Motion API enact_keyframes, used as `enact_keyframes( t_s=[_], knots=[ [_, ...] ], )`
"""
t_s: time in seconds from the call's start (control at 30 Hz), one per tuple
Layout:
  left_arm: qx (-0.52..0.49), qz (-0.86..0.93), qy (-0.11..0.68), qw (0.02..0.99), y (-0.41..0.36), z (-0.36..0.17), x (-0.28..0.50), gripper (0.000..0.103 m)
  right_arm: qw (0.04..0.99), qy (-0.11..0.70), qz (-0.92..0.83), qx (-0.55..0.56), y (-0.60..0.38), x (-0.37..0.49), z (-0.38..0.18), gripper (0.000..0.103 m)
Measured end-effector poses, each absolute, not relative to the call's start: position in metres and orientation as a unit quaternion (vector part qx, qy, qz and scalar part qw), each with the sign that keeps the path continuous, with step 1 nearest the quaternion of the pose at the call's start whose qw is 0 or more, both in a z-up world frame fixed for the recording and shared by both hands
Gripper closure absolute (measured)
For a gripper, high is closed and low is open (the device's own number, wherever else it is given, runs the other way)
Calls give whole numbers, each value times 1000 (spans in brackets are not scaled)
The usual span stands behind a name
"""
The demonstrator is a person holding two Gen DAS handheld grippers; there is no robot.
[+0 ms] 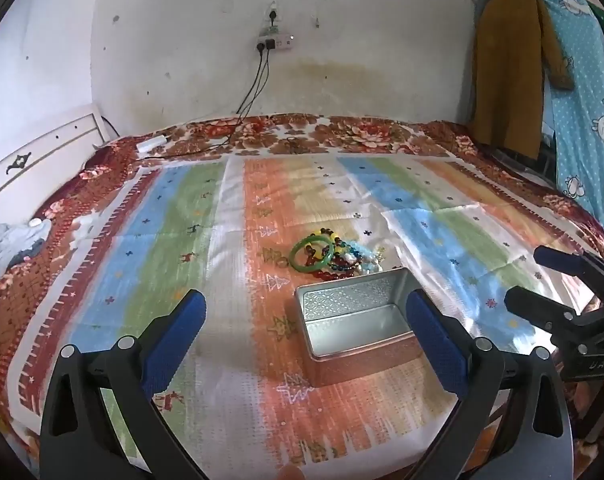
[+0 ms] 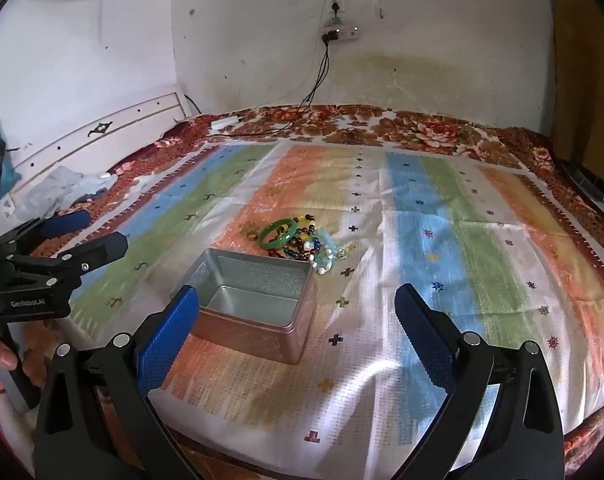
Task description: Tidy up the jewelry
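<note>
An open, empty silver tin box (image 1: 351, 318) sits on the striped cloth; it also shows in the right wrist view (image 2: 258, 300). Just behind it lies a pile of bracelets: a green bangle (image 1: 311, 256) (image 2: 278, 234) on top of red and multicoloured bead strings (image 1: 341, 264) (image 2: 307, 248) and pale blue beads (image 2: 327, 254). My left gripper (image 1: 305, 320) is open and empty, hovering in front of the box. My right gripper (image 2: 298, 316) is open and empty, to the right of the box. Each gripper shows in the other's view: the right (image 1: 549, 276), the left (image 2: 86, 232).
The striped cloth (image 1: 182, 240) covers a floral bedspread (image 1: 341, 136). A white headboard (image 1: 34, 156) stands at the left. Cables (image 1: 254, 88) hang from a wall socket to a white charger (image 1: 152, 144). Clothes (image 1: 513, 60) hang at the right. Crumpled grey fabric (image 1: 10, 244) lies at the left.
</note>
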State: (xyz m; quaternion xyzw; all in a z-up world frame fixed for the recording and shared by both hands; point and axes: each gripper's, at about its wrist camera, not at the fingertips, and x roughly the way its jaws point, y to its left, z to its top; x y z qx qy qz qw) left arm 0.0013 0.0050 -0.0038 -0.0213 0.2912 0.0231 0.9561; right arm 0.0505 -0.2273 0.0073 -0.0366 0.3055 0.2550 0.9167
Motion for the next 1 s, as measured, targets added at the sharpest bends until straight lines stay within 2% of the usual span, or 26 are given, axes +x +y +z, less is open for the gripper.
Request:
enact_keyframes(
  t_s=[1.0],
  knots=[
    [-8, 22, 308, 951, -1, -7, 3, 5, 916, 316, 244, -35, -229, 54, 4, 4]
  ],
)
